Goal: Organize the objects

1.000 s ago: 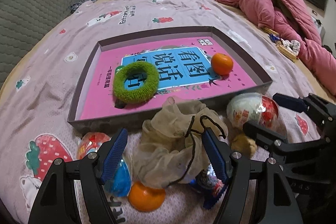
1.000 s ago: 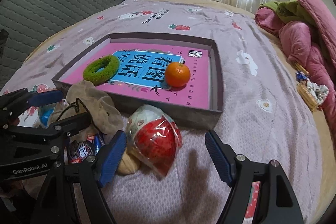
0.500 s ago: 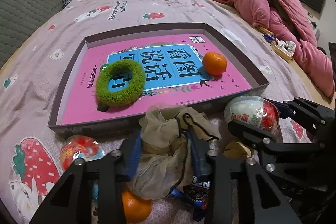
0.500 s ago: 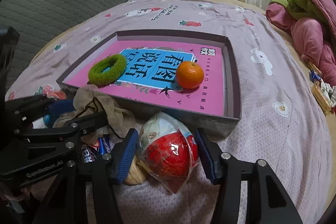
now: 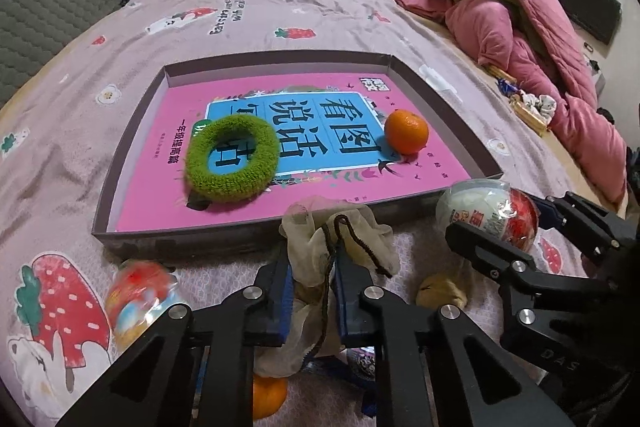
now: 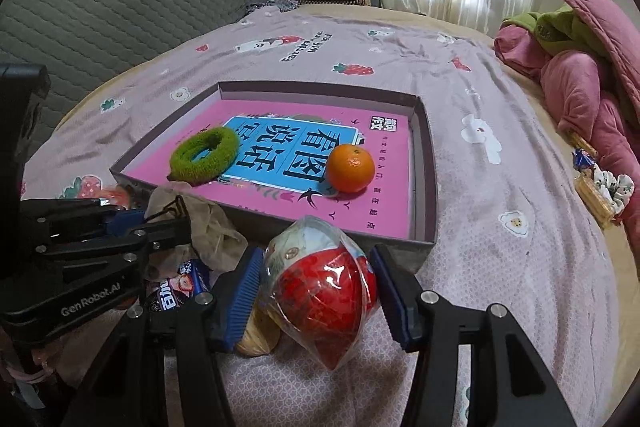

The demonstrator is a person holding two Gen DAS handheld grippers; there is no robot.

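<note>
Left gripper [image 5: 310, 291]: jaws closing on the beige drawstring pouch [image 5: 340, 239], its cloth and dark cord pinched between the blue pads, just outside the near wall of the box lid.
Right gripper [image 6: 320, 291]: blue pads clamped on either side of the wrapped toy ball [image 6: 324, 287], red and white under clear film, by the lid's near right corner.
Box lid [image 5: 132, 147]: shallow grey tray lying in the middle of the bedspread [image 5: 248, 11].
Book [image 5: 160, 187]: pink cover lying flat inside the lid, with a blue panel of large Chinese characters, upside down from here; the small print is too fine to read.
Green scrunchie [image 5: 232, 159]: fuzzy ring on the book, towards the lid's left side.
Tangerine [image 5: 406, 131]: on the book, towards the lid's right side.
Second tangerine [image 5: 268, 397]: on the bedspread under the left gripper.
Snack packet [image 6: 176, 291]: lettering partly hidden, possibly Korean.
Gripper marking: "GenRobot.AI" on the left gripper's body in the right wrist view.
Bedspread print: strawberries, small bears and a line of English words, unreadable.
</note>
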